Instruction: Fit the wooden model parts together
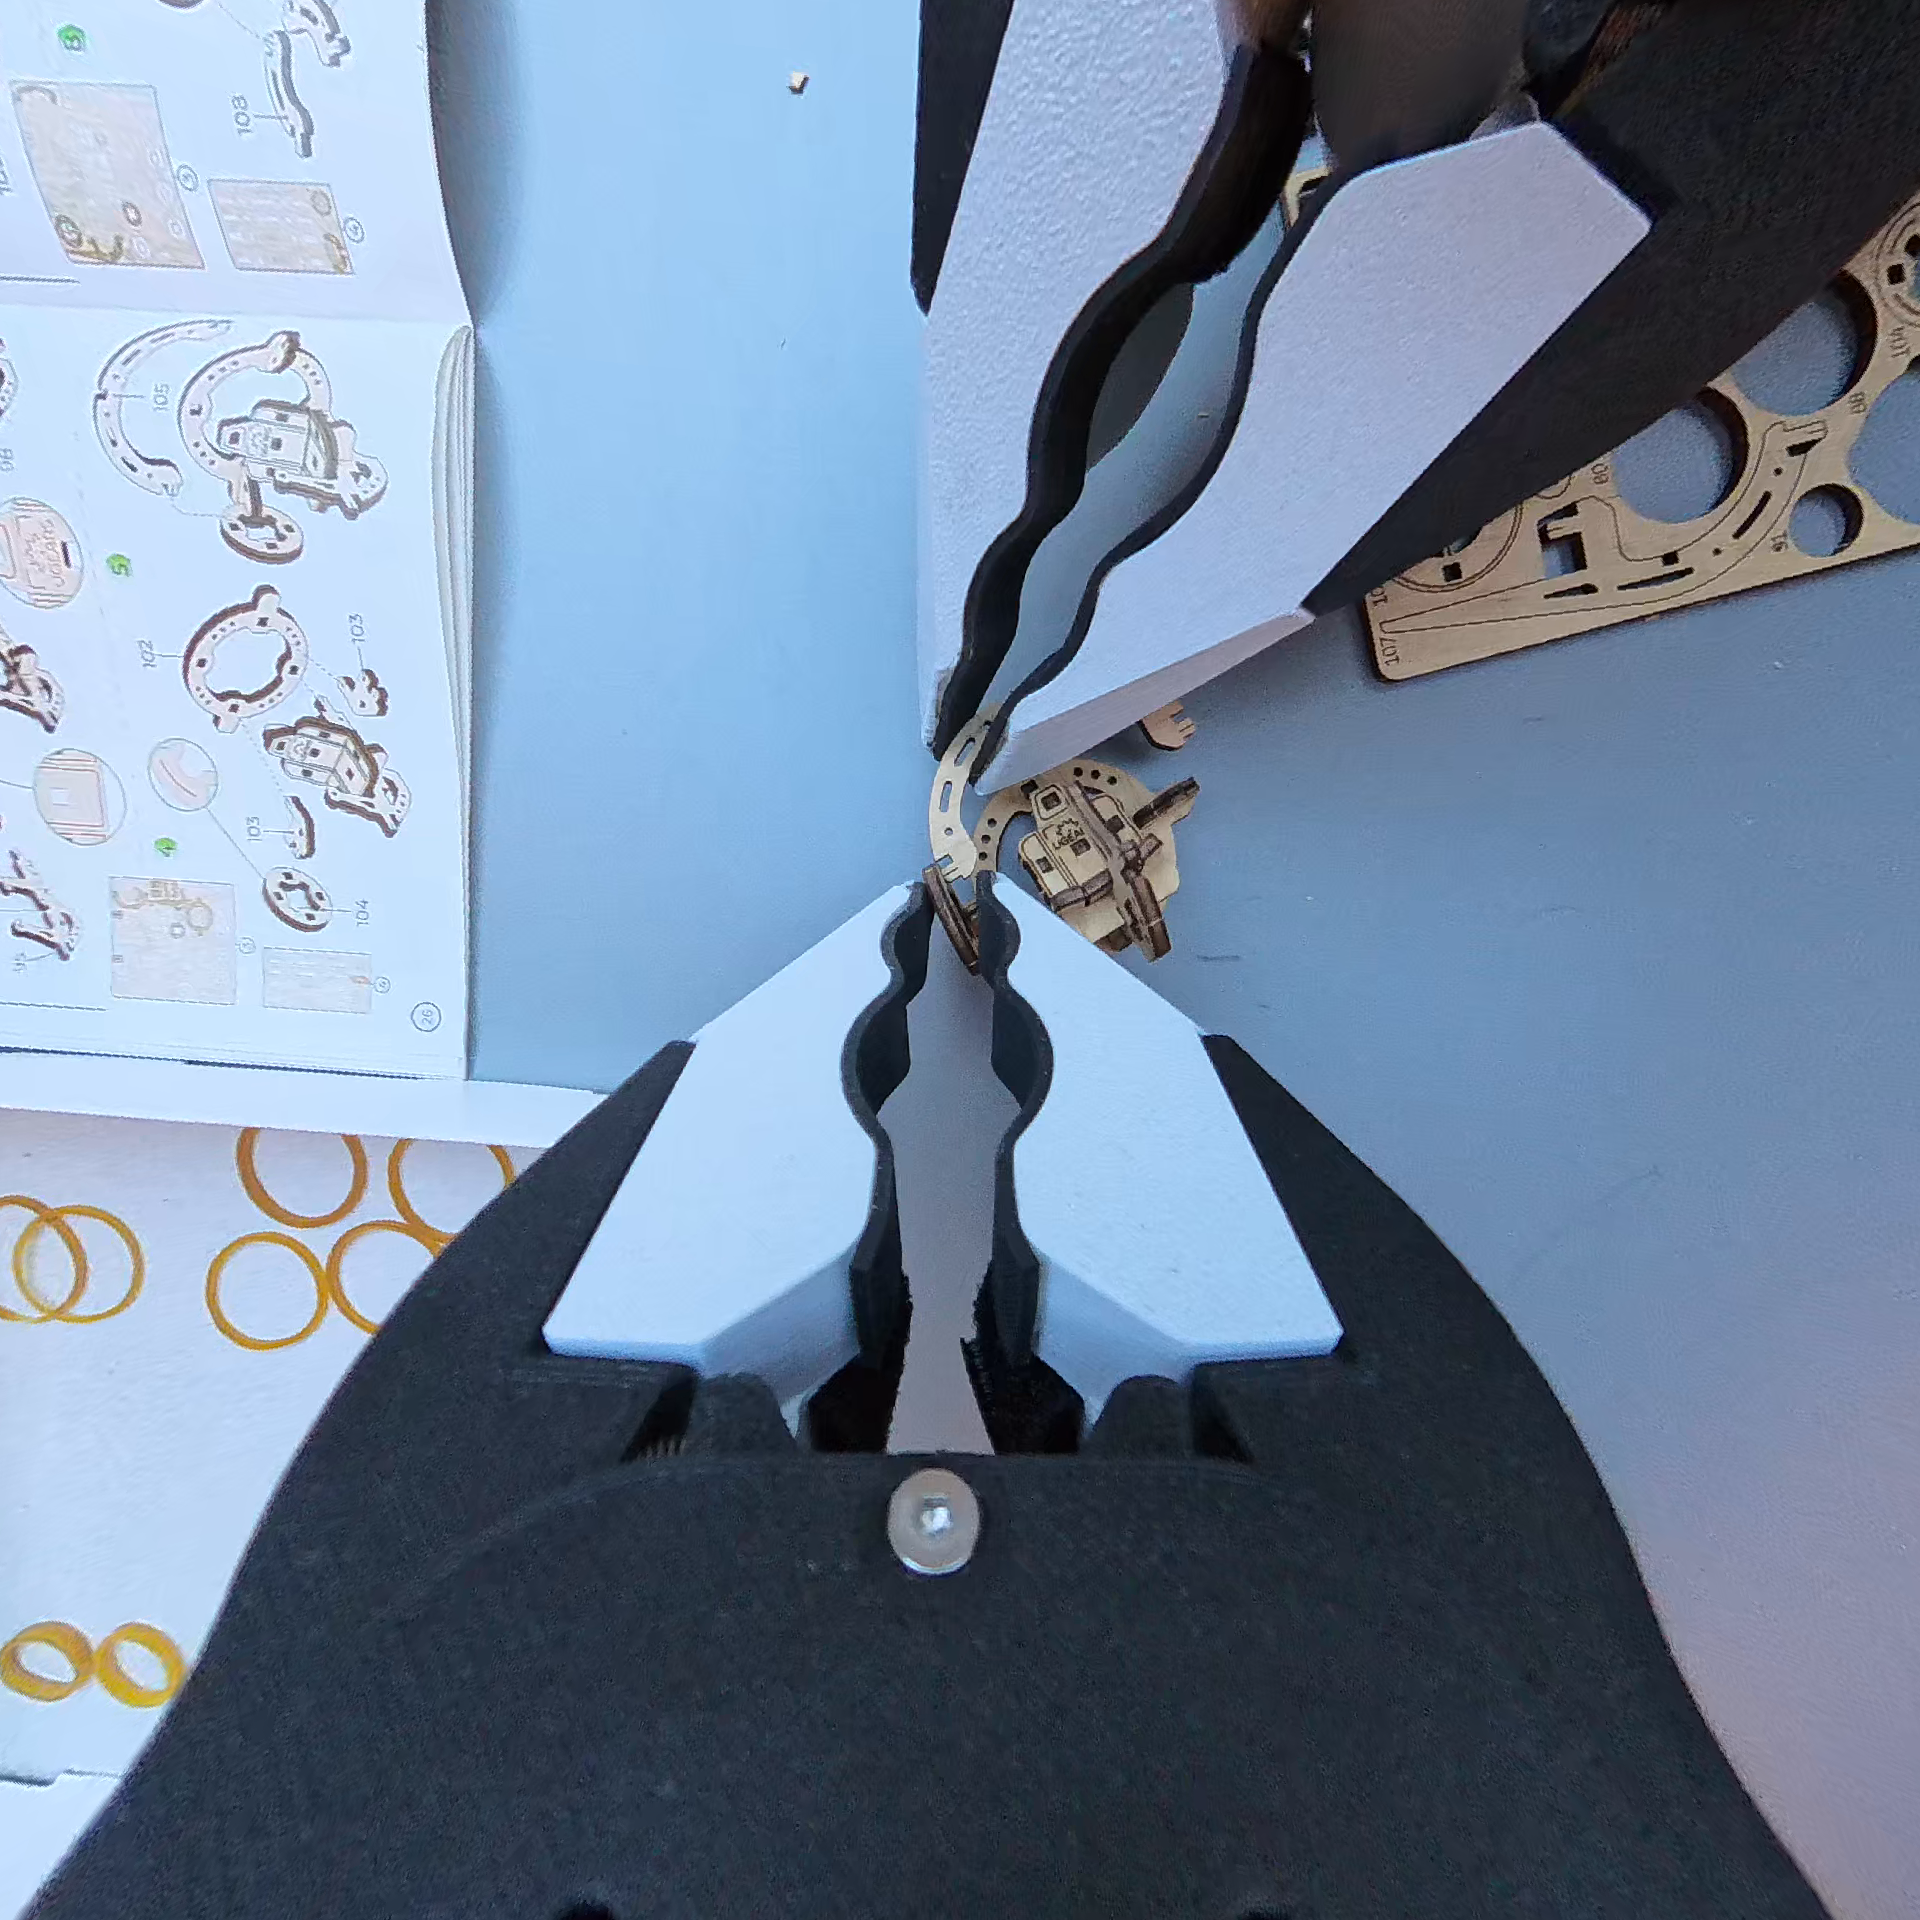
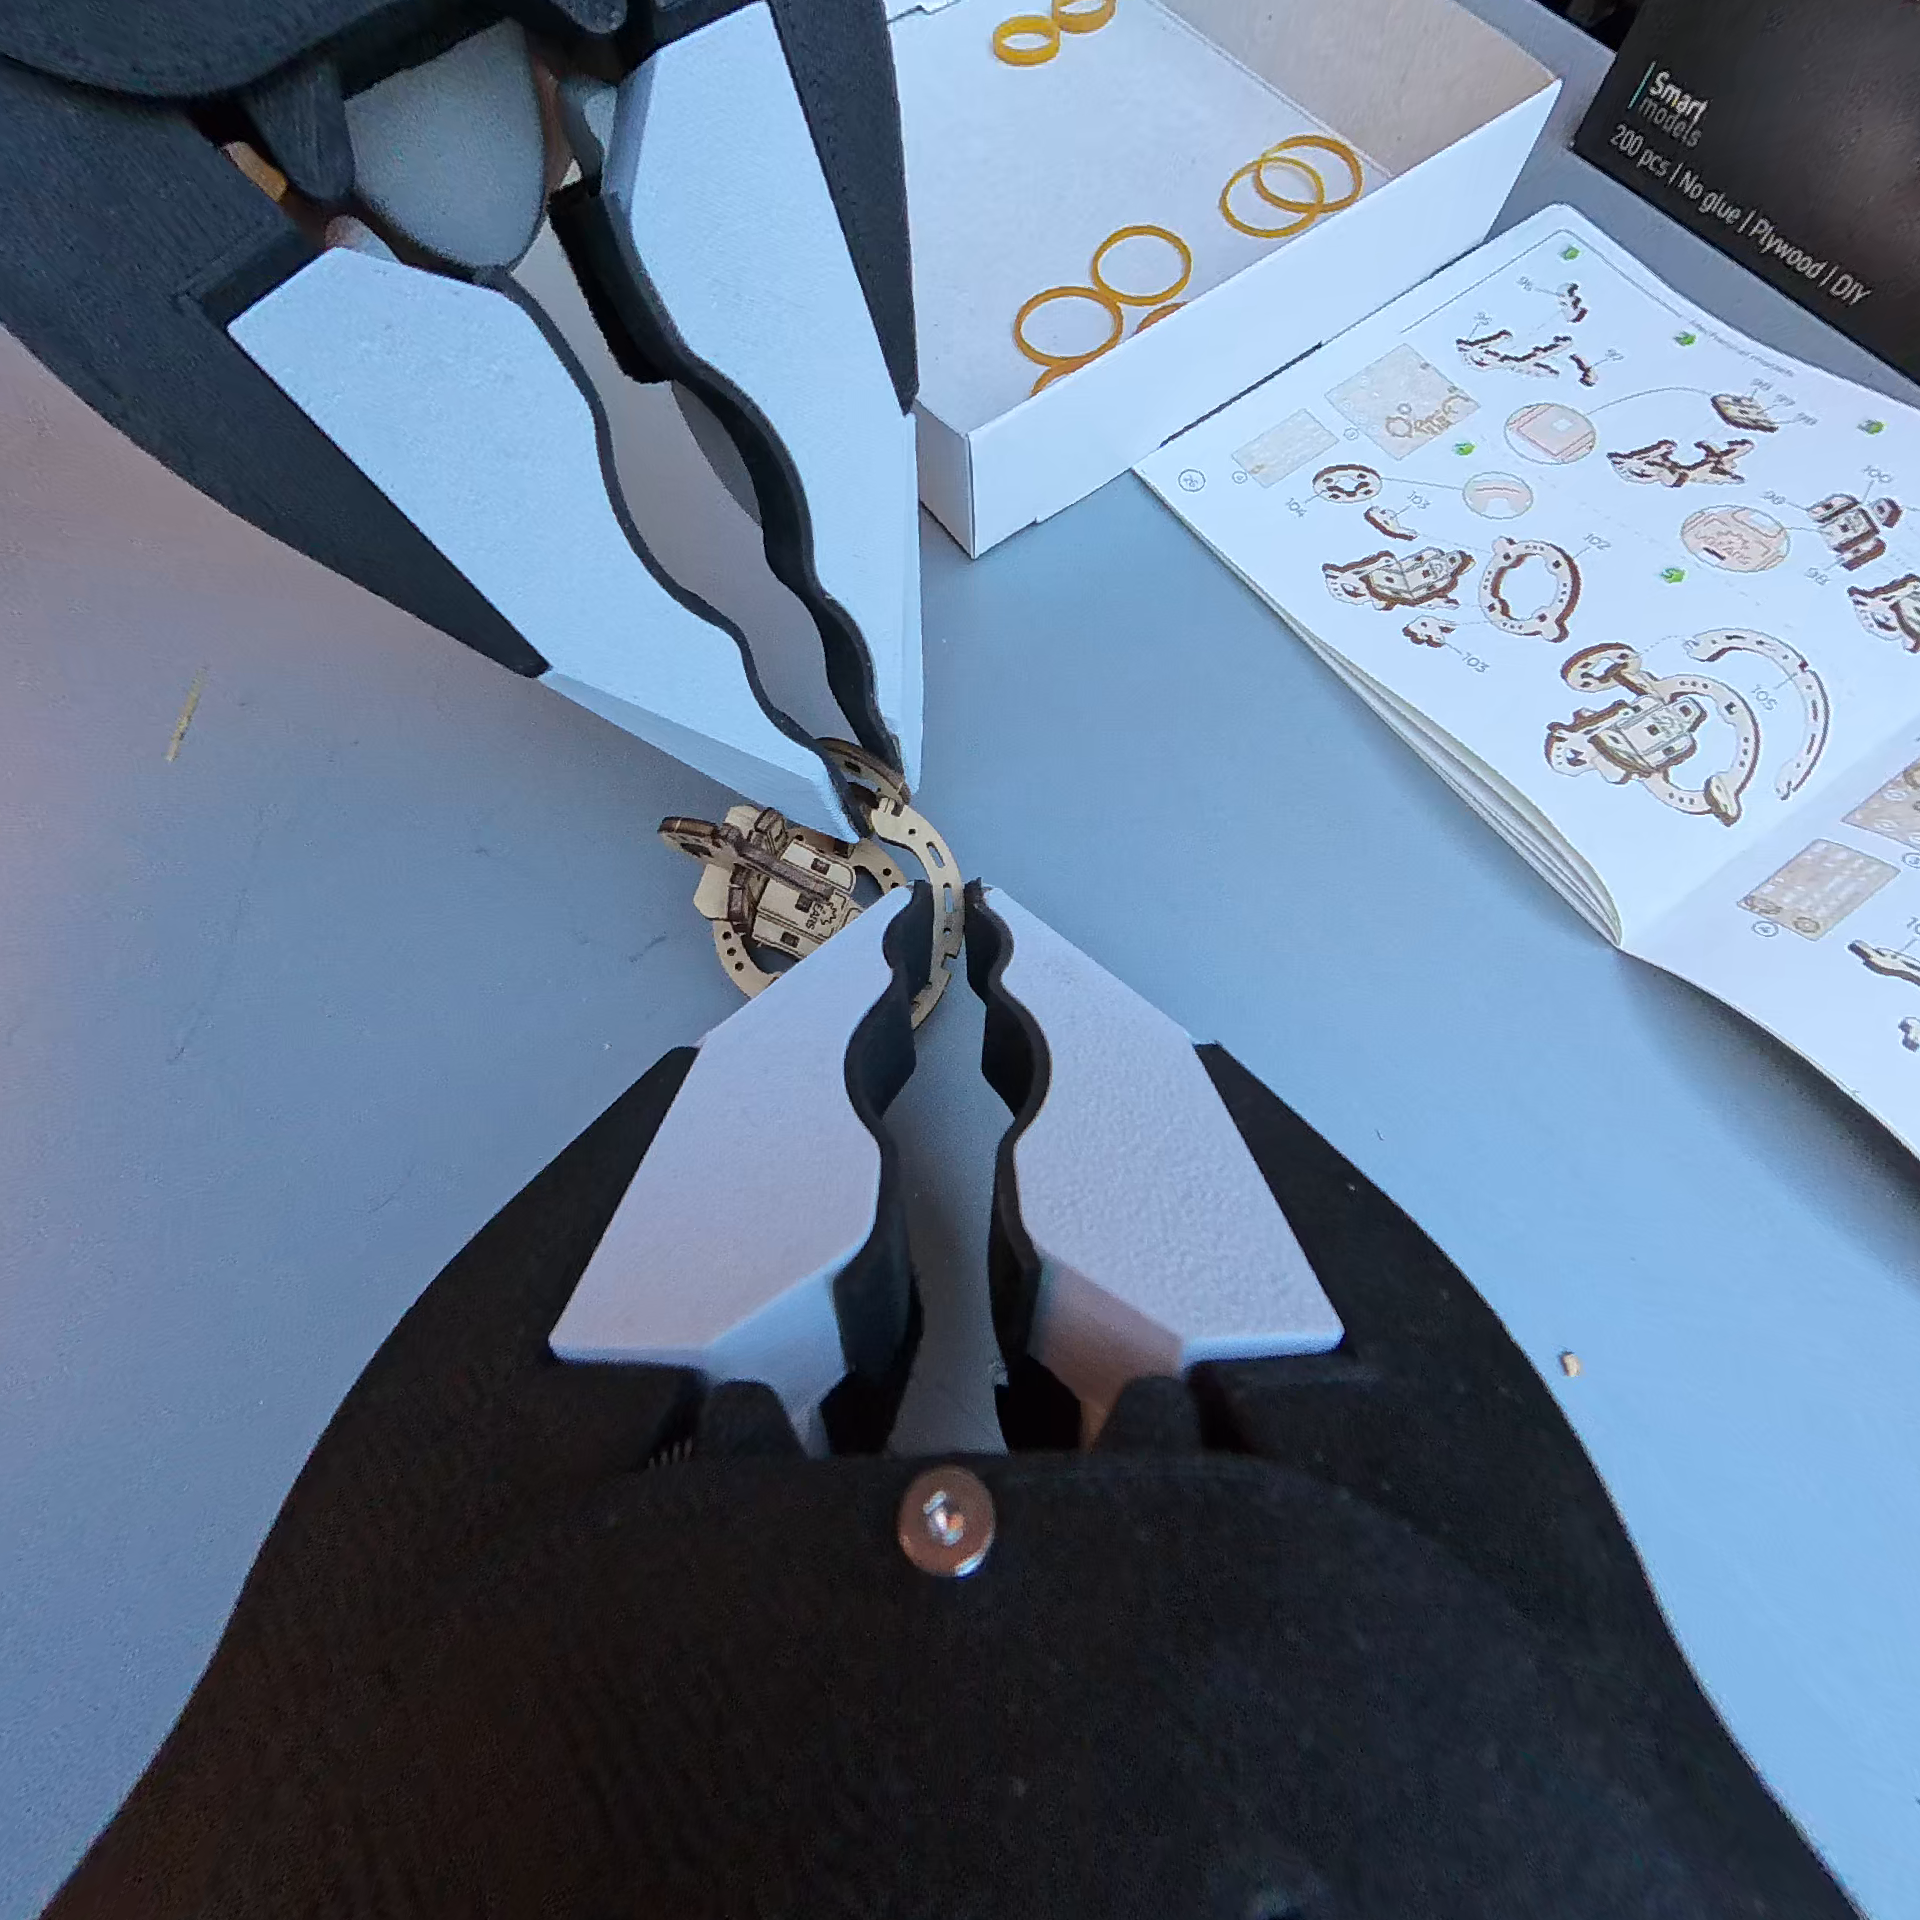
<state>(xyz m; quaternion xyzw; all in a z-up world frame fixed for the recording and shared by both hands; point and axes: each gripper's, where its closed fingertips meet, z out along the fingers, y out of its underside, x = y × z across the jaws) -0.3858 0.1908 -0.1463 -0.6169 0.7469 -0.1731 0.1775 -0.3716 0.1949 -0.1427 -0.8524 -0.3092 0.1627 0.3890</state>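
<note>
A small wooden model (image 1: 1091,862), a little figure inside a slotted ring, hangs just above the grey table (image 1: 1558,1039). My left gripper (image 1: 956,902) is shut on the model's round base disc (image 1: 961,935). My right gripper (image 2: 940,896) is shut on a curved slotted arc piece (image 2: 943,920) and holds its end against the model's ring next to the base. In the left wrist view the right gripper (image 1: 964,740) comes in from the top right with the arc (image 1: 948,805). In the right wrist view the left gripper (image 2: 878,795) comes from the top left, with the model (image 2: 779,883) below it.
An open instruction booklet (image 1: 229,623) lies on the left, and shows in the right wrist view (image 2: 1558,623). A white box (image 2: 1039,468) with several yellow rubber bands (image 1: 96,1662) stands beside it. A cut-out plywood sheet (image 1: 1558,582) lies far right. A black box (image 2: 1766,156) stands behind. The grippers are tip to tip, or close to it.
</note>
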